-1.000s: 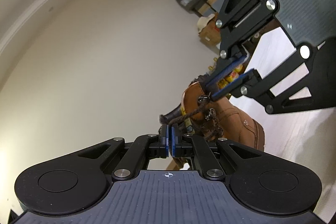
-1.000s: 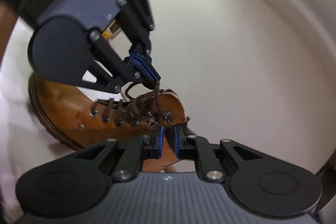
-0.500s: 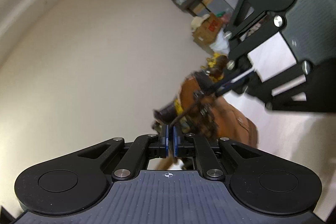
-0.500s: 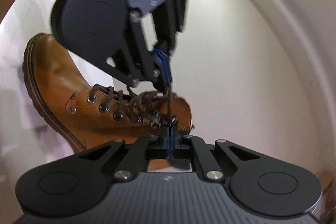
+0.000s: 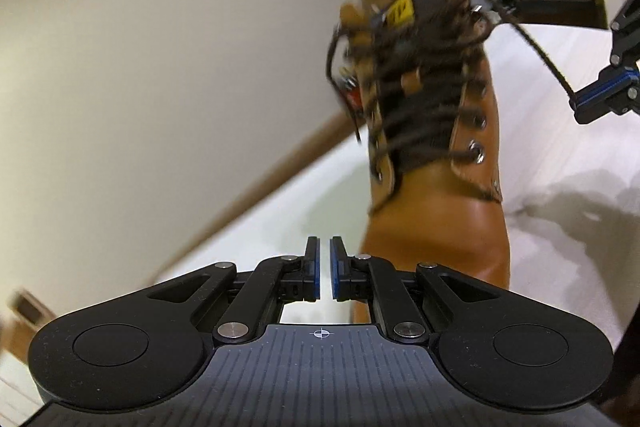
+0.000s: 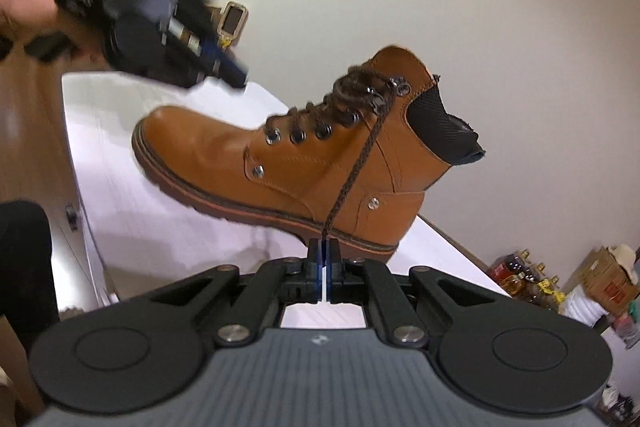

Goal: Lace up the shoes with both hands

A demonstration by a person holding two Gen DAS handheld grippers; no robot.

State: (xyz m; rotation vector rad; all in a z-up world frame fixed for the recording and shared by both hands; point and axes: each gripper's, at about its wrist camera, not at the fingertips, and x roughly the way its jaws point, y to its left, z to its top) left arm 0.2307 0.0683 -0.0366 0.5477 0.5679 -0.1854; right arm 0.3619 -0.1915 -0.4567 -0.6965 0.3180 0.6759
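The boot [image 6: 304, 155] stands on the white table [image 6: 168, 227], toe toward the left gripper [image 5: 324, 269], whose narrowly parted jaws hold nothing just short of the toe. The right gripper [image 6: 324, 261], beside the sole near the heel, is clamped on a lace [image 6: 352, 175] that runs taut and slanting up to the top hooks, so it is the nearer to the lacing. A yellow tag [image 5: 402, 11] inside the collar is too blurred to read.
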